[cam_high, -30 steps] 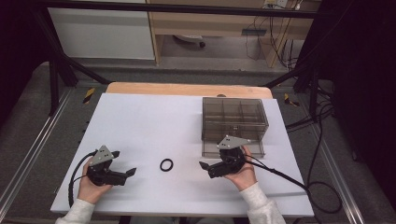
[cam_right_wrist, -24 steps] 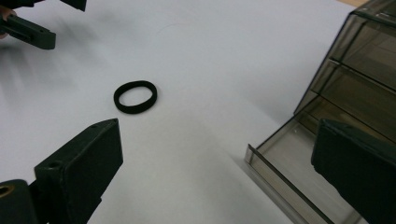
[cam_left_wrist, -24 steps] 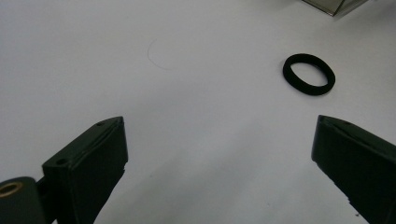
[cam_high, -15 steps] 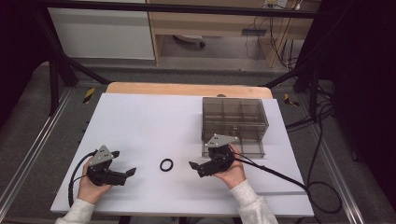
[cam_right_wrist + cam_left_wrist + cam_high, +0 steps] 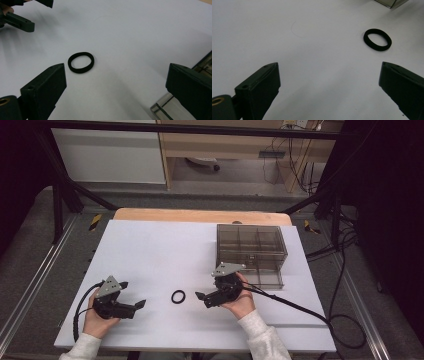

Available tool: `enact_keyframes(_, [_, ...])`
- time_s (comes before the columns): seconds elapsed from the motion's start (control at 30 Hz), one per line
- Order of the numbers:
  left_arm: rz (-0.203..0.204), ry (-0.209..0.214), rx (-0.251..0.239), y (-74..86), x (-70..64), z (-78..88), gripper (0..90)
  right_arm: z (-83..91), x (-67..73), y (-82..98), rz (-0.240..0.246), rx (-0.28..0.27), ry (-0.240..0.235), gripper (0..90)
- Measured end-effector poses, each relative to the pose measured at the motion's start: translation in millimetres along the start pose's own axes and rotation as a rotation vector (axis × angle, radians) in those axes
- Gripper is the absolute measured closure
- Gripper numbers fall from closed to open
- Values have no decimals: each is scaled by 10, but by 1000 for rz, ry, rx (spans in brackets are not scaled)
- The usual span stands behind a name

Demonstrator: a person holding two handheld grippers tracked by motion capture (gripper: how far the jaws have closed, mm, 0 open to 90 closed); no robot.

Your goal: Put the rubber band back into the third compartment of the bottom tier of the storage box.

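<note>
A small black ring (image 5: 178, 296) lies flat on the white table top (image 5: 160, 250), between my two grippers. My right gripper (image 5: 201, 299) is just to its right, jaws wide open and pointing left at it, a short gap away. In the right gripper view the black ring (image 5: 81, 62) lies ahead of the left jaw, outside the gap. My left gripper (image 5: 141, 304) rests near the front left, open and empty, pointing right. The black ring (image 5: 377, 39) sits far ahead and to the right in the left gripper view.
A clear smoky plastic box (image 5: 251, 250) with several compartments stands behind the right hand; its corner (image 5: 175, 110) is close to the right jaw. Cables trail from both grippers. The wooden table edge (image 5: 200, 215) runs along the back.
My right gripper has moved left, away from the box and toward the black ring. The left gripper and the ring have stayed put.
</note>
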State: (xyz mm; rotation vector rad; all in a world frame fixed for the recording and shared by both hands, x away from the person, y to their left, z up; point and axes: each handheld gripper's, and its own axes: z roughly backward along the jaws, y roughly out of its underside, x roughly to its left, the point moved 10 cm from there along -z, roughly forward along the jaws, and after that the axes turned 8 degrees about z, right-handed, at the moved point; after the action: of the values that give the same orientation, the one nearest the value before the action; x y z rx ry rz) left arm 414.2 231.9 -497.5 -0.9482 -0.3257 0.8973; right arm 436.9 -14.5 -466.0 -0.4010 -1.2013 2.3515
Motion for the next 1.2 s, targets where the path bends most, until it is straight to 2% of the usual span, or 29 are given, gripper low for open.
enact_keyframes(0.67, [1, 0, -1, -1, 2, -1, 34, -280, 124, -127, 26, 18, -47, 114])
enact_keyframes(0.8, [1, 0, -1, 0, 4, 0, 34, -333, 142, -136, 19, 24, -59, 148])
enact_keyframes(0.97, [2, 1, -1, 0, 3, 1, 34, -421, 175, -123, 32, 46, -64, 191])
enact_keyframes(1.2, [2, 0, -1, 1, 5, 1, 34, -522, 184, -86, 15, 55, -76, 252])
